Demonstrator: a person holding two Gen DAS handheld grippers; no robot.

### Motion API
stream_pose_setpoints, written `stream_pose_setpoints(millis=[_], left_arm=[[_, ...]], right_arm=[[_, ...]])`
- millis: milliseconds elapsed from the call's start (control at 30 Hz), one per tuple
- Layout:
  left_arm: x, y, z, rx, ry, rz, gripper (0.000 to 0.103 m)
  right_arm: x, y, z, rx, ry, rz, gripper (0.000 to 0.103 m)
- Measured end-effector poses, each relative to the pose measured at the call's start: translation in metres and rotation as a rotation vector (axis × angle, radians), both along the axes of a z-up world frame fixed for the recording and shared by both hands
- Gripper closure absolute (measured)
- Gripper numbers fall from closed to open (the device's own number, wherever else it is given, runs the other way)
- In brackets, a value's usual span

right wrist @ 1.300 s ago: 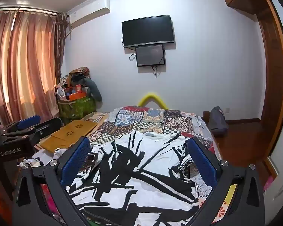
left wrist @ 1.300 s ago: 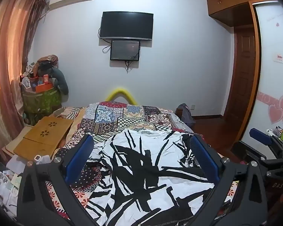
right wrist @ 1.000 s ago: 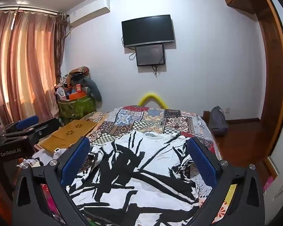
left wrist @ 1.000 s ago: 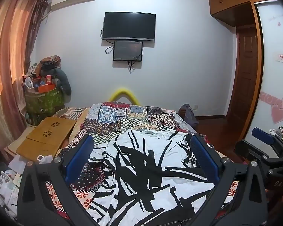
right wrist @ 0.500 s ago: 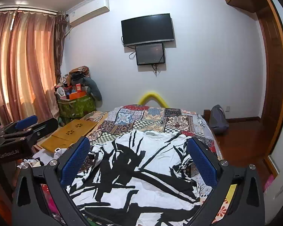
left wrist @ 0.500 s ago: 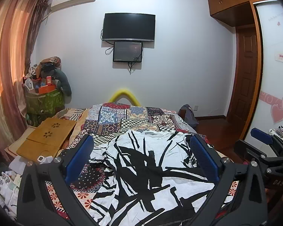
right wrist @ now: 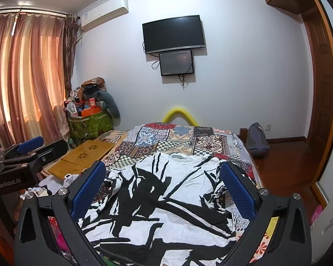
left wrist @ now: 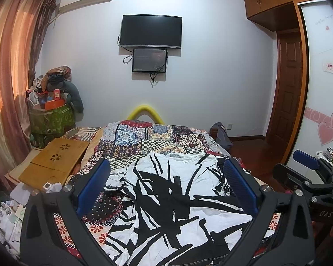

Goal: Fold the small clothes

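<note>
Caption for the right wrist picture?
Open right claw hovers over a black-and-white shirt spread on a patchwork bed.

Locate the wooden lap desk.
In both views the wooden lap desk lies left of the patchwork bedspread, in front of the green storage bin.

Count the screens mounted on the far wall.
2: a large black flat television high on the white wall, and a smaller dark rectangular monitor directly beneath it, cables dangling below. No others visible in either view.
</note>
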State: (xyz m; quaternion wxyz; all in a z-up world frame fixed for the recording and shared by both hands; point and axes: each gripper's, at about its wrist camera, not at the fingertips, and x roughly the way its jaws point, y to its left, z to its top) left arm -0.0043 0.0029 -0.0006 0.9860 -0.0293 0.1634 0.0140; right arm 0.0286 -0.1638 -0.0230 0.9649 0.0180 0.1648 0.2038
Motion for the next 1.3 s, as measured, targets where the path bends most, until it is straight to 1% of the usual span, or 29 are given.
stream_pose_setpoints(millis=[1300], left_arm=[[-0.0012,0.0007,-0.0023,-0.01,0.004,0.001,0.0]], right_arm=[[0.0024,-0.0023,0.0,0.0,0.004,-0.001,0.0]])
